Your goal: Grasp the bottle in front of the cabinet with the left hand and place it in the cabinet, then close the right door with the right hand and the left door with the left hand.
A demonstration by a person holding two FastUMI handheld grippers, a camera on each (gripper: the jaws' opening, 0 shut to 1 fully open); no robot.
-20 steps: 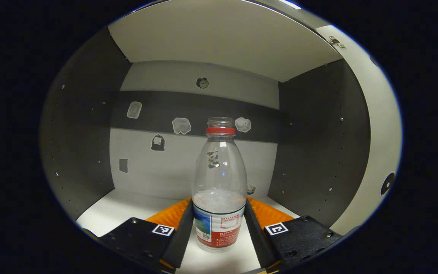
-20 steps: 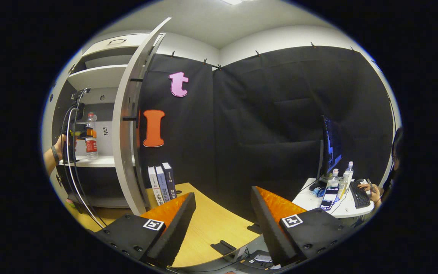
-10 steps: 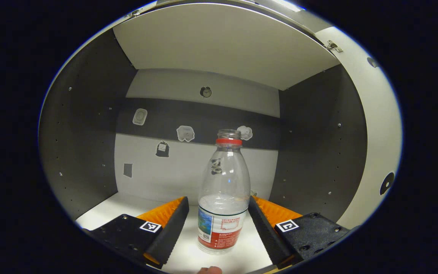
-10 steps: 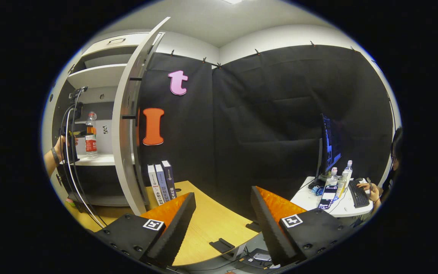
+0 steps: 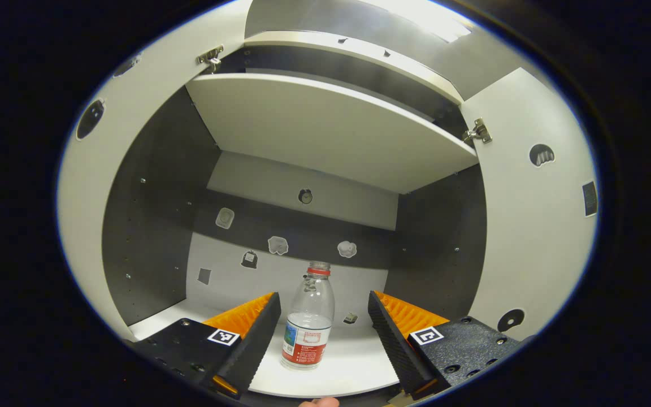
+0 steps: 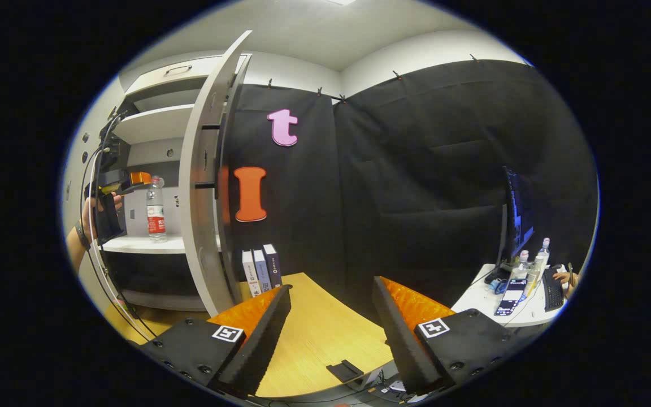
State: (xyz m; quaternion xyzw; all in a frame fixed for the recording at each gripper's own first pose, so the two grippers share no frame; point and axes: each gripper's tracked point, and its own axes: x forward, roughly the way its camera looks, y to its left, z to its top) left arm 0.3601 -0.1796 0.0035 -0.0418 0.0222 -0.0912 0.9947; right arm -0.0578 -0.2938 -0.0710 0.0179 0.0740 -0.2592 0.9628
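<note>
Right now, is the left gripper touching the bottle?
Apart. In the left gripper view, the left gripper is open and the bottle stands beyond it, with white shelf visible on both sides.

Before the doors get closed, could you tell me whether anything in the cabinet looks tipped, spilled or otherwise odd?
Nothing stands out. The bottle stands upright on the cabinet shelf, capless it seems, with no spill visible around it. The left gripper is open and clear of it, and both doors are open.

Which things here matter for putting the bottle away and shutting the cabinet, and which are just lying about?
Job: bottle on the cabinet shelf; right door; left door; left gripper; right gripper.

Lying about: books; monitor; keyboard.
</note>
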